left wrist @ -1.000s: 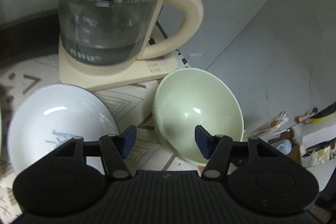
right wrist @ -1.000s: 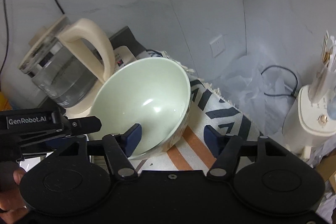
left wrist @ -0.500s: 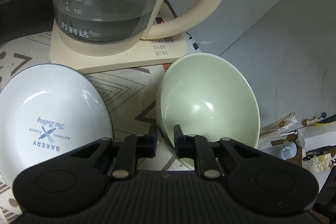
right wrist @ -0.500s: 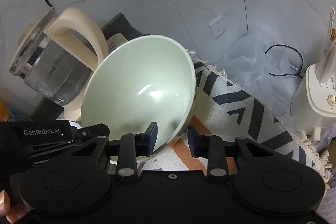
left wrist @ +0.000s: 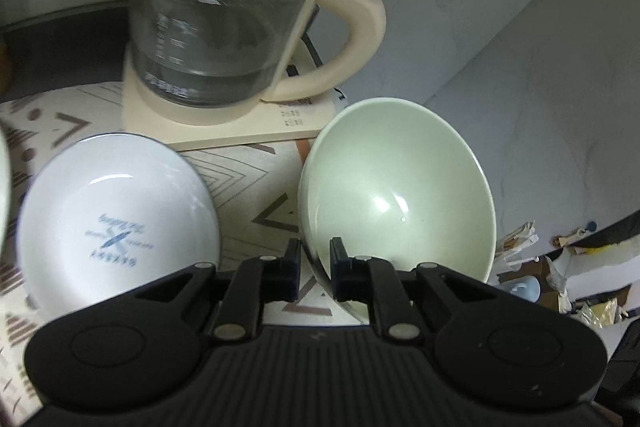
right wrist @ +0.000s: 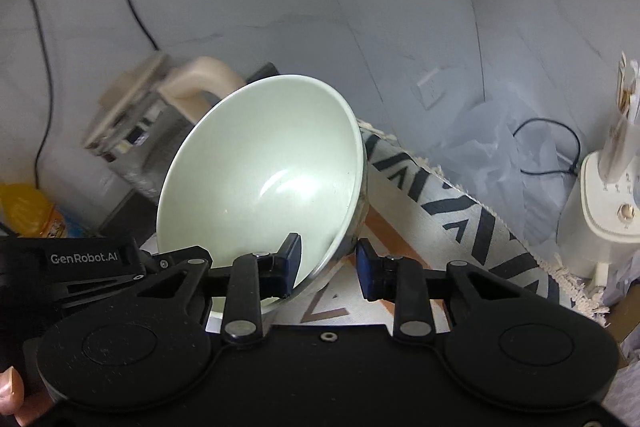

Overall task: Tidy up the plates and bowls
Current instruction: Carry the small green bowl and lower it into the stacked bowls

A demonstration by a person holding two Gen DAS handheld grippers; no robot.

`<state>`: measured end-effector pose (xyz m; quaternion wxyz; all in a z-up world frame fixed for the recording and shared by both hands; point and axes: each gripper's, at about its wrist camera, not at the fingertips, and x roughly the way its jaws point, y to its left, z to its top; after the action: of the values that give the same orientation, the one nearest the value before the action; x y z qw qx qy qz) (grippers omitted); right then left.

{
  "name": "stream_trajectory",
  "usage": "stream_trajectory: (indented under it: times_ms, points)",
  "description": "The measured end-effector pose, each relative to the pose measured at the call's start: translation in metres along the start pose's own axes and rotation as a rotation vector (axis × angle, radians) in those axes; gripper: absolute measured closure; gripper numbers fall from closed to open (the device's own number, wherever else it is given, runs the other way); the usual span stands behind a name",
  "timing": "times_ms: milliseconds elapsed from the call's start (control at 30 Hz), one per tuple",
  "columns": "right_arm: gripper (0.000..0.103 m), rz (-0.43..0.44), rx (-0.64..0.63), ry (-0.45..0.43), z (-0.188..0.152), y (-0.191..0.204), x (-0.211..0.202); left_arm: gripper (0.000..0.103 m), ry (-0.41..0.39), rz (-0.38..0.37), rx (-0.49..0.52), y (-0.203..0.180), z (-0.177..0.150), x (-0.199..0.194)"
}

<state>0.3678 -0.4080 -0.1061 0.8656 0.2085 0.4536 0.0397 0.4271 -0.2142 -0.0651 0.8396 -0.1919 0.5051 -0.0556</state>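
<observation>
A pale green bowl [left wrist: 400, 195] is tilted above the patterned mat, held at two sides of its rim. My left gripper [left wrist: 314, 267] is shut on the bowl's near left rim, one pad inside and one outside. In the right wrist view the same green bowl [right wrist: 260, 179] fills the middle, and my right gripper [right wrist: 328, 263] is shut on its right rim. The left gripper's black body [right wrist: 80, 267] shows at that view's lower left. A white dish [left wrist: 116, 219] with blue "BAKERY" print lies on the mat left of the bowl.
A glass kettle [left wrist: 224, 27] with a cream handle stands on its base just behind both dishes. The patterned mat [right wrist: 480, 223] runs to a fringed edge at the right. Beyond it are a white appliance [right wrist: 604, 211], a black cable and crumpled plastic. A yellow bag [right wrist: 28, 211] lies far left.
Both grippers went from open to shut on opposite sides of the green bowl's rim. The bowl has since risen a little and tilted; the white dish stayed on the mat.
</observation>
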Motion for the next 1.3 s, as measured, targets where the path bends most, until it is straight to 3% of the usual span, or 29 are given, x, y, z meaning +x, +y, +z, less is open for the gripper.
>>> stream_trajectory:
  times_ms: [467,900,1300]
  points:
    - [0.074,0.078,-0.043,-0.033,-0.022,0.012,-0.064,0.090,-0.115,0.027,-0.065,-0.007,-0.040,-0.085]
    - [0.074,0.116,-0.126,0.003,-0.060,0.022,-0.093,0.090,-0.135,0.066,-0.133,0.009,-0.093,-0.126]
    - [0.074,0.151,-0.112,0.061,-0.088,0.024,-0.099,0.090,-0.127,0.101,-0.177,0.029,-0.127,-0.146]
